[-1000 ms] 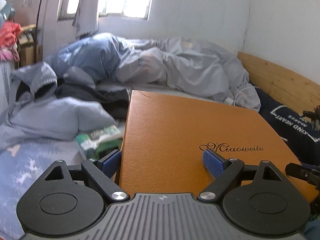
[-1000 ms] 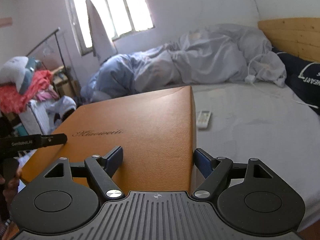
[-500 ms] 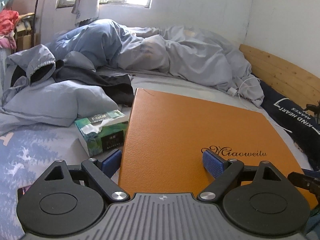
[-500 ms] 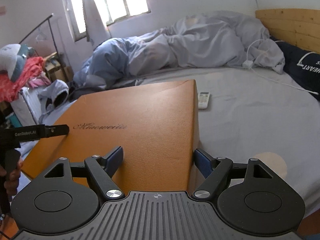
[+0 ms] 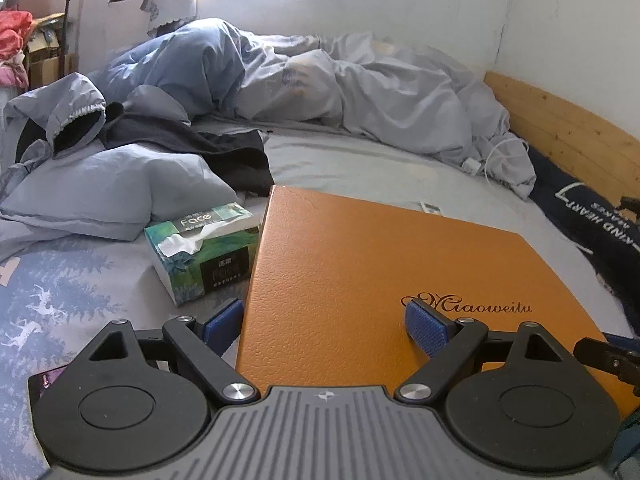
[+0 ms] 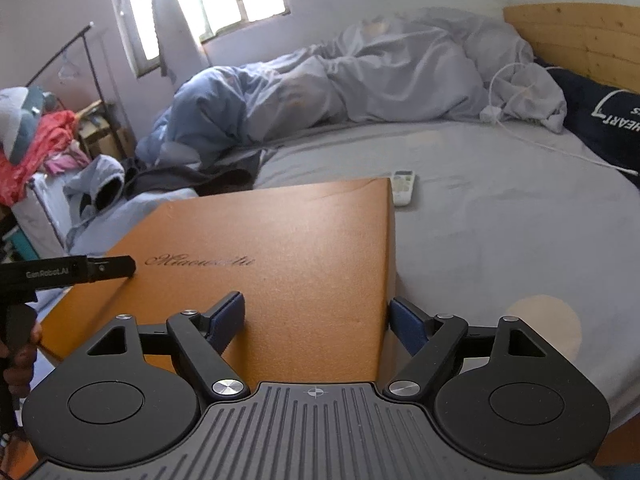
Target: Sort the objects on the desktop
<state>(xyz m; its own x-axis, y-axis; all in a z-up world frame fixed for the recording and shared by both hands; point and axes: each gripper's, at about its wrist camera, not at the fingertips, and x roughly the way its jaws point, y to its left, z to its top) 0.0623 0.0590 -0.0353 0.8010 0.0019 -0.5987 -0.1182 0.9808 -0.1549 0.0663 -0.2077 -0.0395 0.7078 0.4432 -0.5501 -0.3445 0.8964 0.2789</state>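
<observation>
A large flat orange box (image 5: 372, 276) with dark script lettering is held over a bed by both grippers. My left gripper (image 5: 324, 322) is shut on the box's near left corner, one pad under the left edge, one pad on top. My right gripper (image 6: 318, 318) is shut on the box (image 6: 280, 264) at its near right corner, one pad on top, one beside the right edge. The left gripper's tip (image 6: 108, 268) shows at the left in the right wrist view.
A green tissue box (image 5: 204, 252) lies on the bed just left of the orange box. A white remote (image 6: 402, 186) lies beyond its far right corner. A rumpled grey duvet (image 5: 360, 96), clothes (image 5: 192, 140), a dark pillow (image 5: 592, 216) and a wooden headboard (image 6: 576, 36) surround the grey sheet (image 6: 500, 216).
Both grippers have carried the orange box lower and forward over the bed. The tissue box and the remote have come into fuller view. The grips have not changed.
</observation>
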